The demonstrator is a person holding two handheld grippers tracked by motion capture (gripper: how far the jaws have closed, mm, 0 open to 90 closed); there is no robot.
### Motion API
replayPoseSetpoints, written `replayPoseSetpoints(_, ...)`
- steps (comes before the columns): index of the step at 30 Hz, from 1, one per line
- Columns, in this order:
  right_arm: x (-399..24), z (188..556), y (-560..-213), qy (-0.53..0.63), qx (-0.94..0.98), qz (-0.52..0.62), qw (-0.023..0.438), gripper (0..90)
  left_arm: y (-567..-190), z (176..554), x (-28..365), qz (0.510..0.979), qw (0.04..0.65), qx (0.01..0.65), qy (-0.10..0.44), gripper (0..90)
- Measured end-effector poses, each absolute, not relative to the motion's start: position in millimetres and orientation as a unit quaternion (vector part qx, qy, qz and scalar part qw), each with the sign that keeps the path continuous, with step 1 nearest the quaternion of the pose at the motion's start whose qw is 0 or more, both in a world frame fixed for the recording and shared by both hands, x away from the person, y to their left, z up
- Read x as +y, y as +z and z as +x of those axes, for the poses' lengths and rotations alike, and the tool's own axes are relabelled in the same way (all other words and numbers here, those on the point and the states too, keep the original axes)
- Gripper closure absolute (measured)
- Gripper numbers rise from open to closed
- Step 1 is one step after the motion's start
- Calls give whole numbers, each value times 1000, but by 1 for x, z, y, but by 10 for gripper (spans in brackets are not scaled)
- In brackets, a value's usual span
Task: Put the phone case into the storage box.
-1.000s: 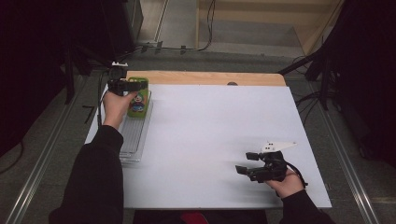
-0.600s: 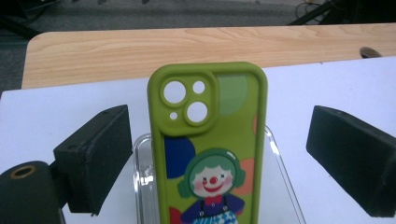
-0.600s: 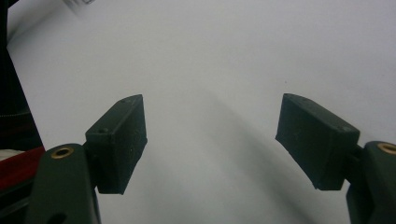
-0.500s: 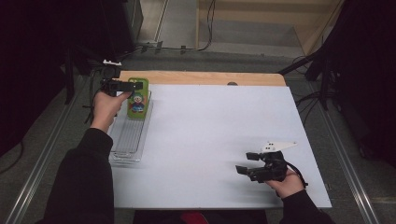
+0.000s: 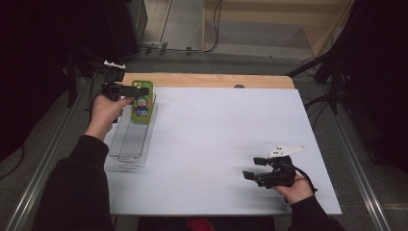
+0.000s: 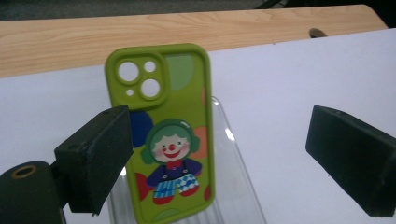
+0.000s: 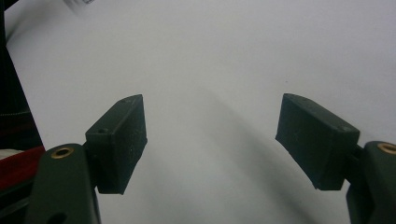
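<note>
Backing away from the green clown-print phone case (image 6: pixel 161 135) standing in the clear ribbed rack (image 5: pixel 129 144), the left gripper (image 5: pixel 126 90) is spread and empty, suggesting placement is done; right gripper (image 5: pixel 253 168) idles spread.

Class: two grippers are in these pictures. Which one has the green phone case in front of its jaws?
The left gripper, at the clear rack: the green phone case stands before its open jaws. The right gripper faces bare white table.

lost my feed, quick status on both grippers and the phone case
Left gripper open, case released. Right gripper open, empty. Green phone case upright in clear rack. Nothing in the way.
</note>
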State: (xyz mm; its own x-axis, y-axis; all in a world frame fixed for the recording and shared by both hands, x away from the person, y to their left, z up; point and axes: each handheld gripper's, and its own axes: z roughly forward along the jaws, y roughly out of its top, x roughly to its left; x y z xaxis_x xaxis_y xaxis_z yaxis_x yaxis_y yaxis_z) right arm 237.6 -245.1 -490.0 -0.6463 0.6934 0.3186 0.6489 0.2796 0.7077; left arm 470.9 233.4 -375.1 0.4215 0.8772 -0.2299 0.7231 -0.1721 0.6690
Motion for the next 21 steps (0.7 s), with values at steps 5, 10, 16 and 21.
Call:
replayPoseSetpoints(5,-246,238,-490,428,799,421,26,227,-372,465,229,767,375,515,82,144)
replayPoseSetpoints(10,-246,238,-490,429,798,422,25,227,-368,458,224,780,377,493,73,146)
replayPoseSetpoints(16,-246,238,-490,429,798,422,23,227,-364,448,220,791,396,463,58,157)
replayPoseSetpoints(21,-245,238,-490,430,798,421,22,227,-363,438,217,792,411,449,45,157)
